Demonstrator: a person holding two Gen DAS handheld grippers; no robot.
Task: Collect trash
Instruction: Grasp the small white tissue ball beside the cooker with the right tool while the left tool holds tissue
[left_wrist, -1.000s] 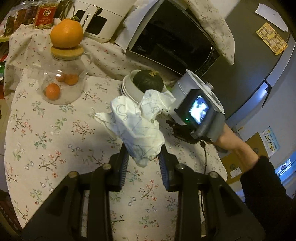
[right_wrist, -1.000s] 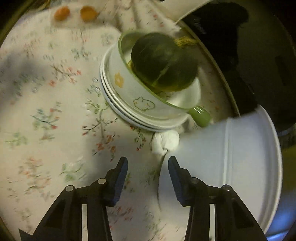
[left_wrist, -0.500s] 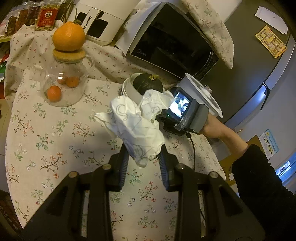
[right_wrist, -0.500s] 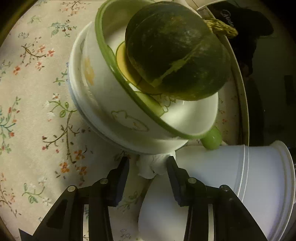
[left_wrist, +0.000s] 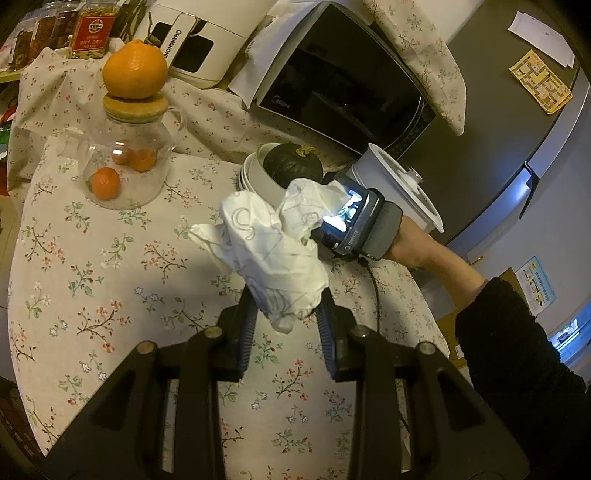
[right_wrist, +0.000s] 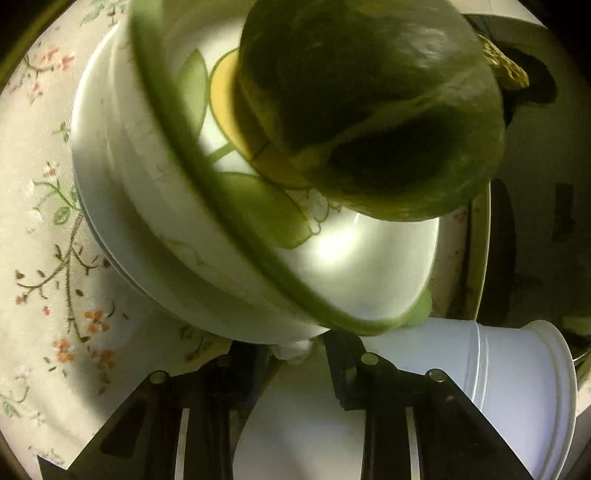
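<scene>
The right gripper (right_wrist: 291, 350) straddles a small white wad (right_wrist: 293, 349) tucked under the bowl (right_wrist: 229, 291), against the white pot (right_wrist: 480, 373), near the counter's (left_wrist: 110, 295) far right edge. Close gently without nudging the bowl. Its fingers stand narrowly apart. The left gripper (left_wrist: 286, 321) grips a crumpled, creased paper (left_wrist: 273, 251) above mid-counter.

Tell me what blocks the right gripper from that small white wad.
The bowl stack overhangs the small white wad, hiding most of it; the white pot crowds the right gripper on its right. Nothing sits between fingers and wad.
</scene>
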